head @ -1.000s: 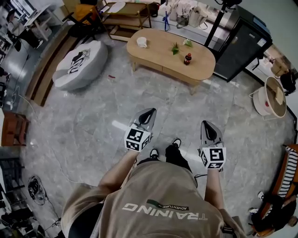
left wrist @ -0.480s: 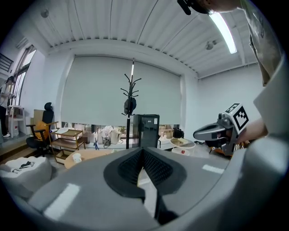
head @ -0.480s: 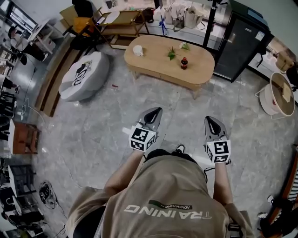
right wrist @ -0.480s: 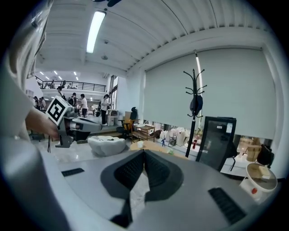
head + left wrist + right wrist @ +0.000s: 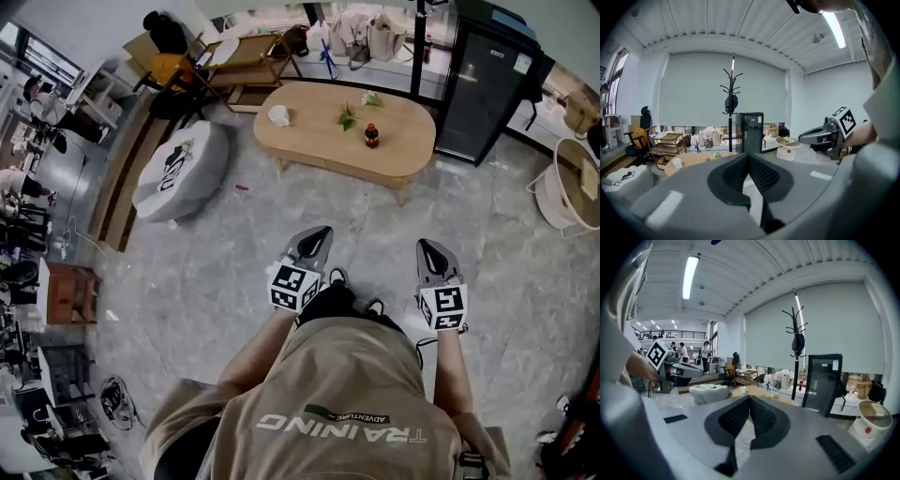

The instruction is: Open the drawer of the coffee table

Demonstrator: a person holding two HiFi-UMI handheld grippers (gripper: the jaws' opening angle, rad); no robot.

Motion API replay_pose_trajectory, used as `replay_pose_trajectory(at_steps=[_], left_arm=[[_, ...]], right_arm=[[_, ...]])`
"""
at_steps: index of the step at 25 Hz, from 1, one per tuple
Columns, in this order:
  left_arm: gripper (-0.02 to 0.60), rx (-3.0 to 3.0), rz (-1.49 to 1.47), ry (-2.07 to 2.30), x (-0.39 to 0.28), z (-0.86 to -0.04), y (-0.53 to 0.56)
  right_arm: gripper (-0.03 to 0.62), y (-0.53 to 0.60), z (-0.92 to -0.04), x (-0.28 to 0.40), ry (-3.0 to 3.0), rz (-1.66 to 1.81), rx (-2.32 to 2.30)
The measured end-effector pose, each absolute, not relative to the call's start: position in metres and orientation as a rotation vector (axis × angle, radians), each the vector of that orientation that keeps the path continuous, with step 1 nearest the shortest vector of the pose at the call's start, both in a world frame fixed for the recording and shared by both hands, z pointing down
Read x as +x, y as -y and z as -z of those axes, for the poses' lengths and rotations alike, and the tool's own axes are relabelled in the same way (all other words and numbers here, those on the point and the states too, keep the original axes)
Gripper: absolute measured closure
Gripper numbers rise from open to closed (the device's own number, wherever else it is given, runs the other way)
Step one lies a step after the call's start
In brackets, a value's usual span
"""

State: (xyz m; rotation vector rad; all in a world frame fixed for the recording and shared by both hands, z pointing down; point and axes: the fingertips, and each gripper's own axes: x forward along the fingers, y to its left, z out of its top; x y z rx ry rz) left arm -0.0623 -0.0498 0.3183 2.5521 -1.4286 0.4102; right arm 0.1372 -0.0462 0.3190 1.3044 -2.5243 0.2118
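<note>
Currently, the one coffee table [image 5: 314, 136] lies at upper centre of the head view, long axis left to right, its near side facing down-frame. Both tools sit well below it, clenched and empty; the left tool [image 5: 317, 236] looks nearer than the right tool [image 5: 427, 248]. It carries one cup [image 5: 278, 115] and one bottle [image 5: 372, 134].

Two claws [image 5: 317, 236] [image 5: 429, 249], one coffee table [image 5: 309, 133], one bottle [image 5: 371, 135], one cup [image 5: 279, 115]

Oval coffee table [image 5: 314, 142] bears cup [image 5: 278, 115], bottle [image 5: 372, 136], greenery [image 5: 347, 116].
</note>
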Motion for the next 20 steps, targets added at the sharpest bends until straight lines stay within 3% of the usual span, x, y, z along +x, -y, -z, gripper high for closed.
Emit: replay_pose_trajectory(at_steps=[9,20], left_arm=[[0.577,2.498,-0.412,1.371,-0.064,-0.356,0.08],[0.577,2.553,-0.359,1.427,-0.09,-0.379,0.195]], right_arm=[[0.589,0.07,-0.349,0.123,2.474,-0.275,1.242],[0.589,0.175,-0.365,0.102,2.493,-0.213,1.319]])
